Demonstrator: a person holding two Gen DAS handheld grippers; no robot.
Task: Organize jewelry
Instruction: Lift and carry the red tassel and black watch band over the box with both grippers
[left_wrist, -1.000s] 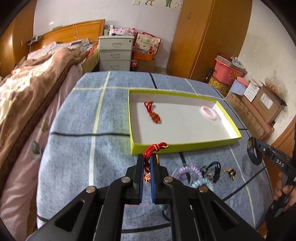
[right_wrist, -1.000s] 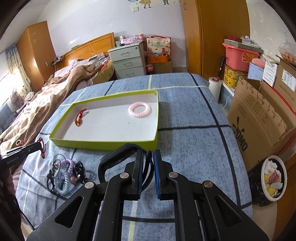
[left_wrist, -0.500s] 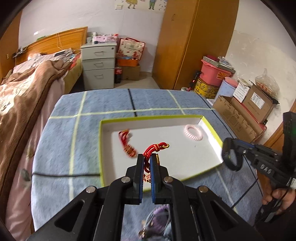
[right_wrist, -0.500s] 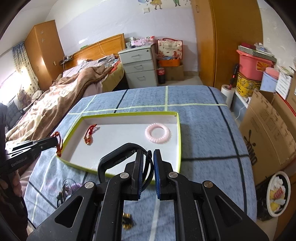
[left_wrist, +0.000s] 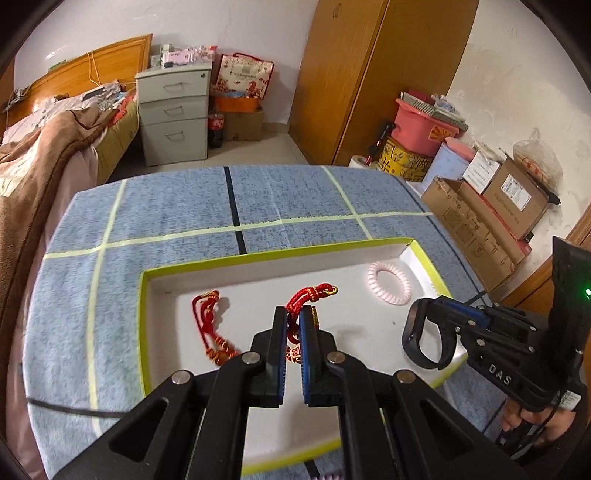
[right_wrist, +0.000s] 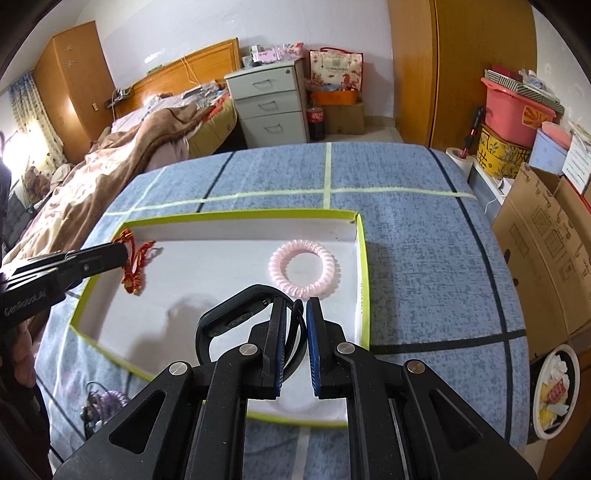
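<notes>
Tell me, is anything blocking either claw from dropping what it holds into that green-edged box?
Nothing visible is. The left claw holds a red cord bracelet and the right claw a black band, both above the open box. Bare white floor lies beneath them; the pink coil and another red cord lie aside.

Tray (left_wrist: 236, 260): shallow, white floor, lime-green rim, flat on blue cloth. Pink coil ring (left_wrist: 388, 283) lies flat on tray floor near far right corner. Red cord bracelet (left_wrist: 210, 325) with gold beads lies on floor at left. Second red cord (left_wrist: 308, 295) pinched in left gripper (left_wrist: 293, 321) above tray. Black band (right_wrist: 236, 314) clamped in right gripper (right_wrist: 295, 314) over near right part of tray.
</notes>
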